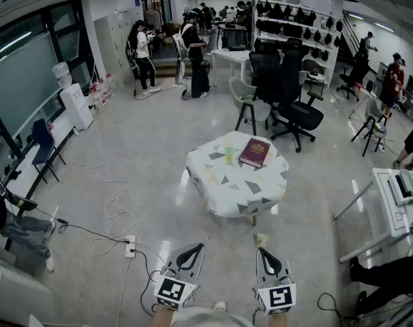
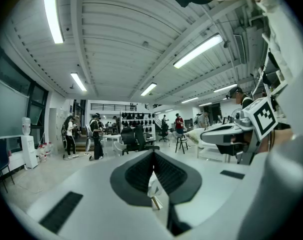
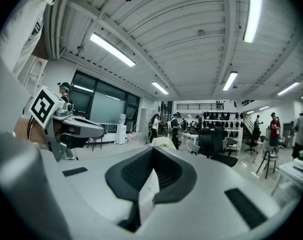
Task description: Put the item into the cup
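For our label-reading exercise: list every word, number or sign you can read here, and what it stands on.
None can be read.
Book cover: print too small.
White garment: print too blurred.
Left claw and right claw cubes: coded squares, not letters.

The left gripper [image 1: 191, 248] and right gripper [image 1: 264, 251] are held low, side by side, jaws closed together.

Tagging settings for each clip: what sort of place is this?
Probably a big open office or lab workspace: black swivel office chairs, white wall shelves of dark gear, a white water dispenser by the windows, and people standing about in the background.
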Available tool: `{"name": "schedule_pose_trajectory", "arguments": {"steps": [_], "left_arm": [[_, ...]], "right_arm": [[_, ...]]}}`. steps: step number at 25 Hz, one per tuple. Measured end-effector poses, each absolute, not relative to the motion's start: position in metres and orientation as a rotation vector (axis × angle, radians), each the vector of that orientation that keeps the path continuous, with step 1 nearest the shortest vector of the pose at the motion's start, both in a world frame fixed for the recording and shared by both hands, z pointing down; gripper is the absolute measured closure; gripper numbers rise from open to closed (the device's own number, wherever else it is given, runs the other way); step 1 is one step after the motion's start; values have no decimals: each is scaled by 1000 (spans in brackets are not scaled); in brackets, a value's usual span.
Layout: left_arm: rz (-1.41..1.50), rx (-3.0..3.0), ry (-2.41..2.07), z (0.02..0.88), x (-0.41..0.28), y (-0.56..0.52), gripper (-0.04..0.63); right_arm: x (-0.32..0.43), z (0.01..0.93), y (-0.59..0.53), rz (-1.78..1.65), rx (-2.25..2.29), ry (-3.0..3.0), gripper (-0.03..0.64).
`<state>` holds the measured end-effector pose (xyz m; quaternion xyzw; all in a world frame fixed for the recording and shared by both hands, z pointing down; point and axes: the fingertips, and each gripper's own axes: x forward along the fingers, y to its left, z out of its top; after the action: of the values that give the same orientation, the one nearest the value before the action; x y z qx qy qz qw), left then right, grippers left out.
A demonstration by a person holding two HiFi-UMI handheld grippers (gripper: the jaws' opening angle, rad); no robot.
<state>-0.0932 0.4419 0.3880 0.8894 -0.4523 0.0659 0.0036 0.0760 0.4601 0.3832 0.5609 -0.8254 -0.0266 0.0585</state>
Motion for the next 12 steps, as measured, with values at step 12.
{"name": "schedule_pose_trajectory", "arguments": {"steps": [12], "left_arm": [[231, 2763, -1440, 395, -75, 443, 584]], "right_arm": [[93, 382, 456, -69, 1698, -2548, 614]]}}
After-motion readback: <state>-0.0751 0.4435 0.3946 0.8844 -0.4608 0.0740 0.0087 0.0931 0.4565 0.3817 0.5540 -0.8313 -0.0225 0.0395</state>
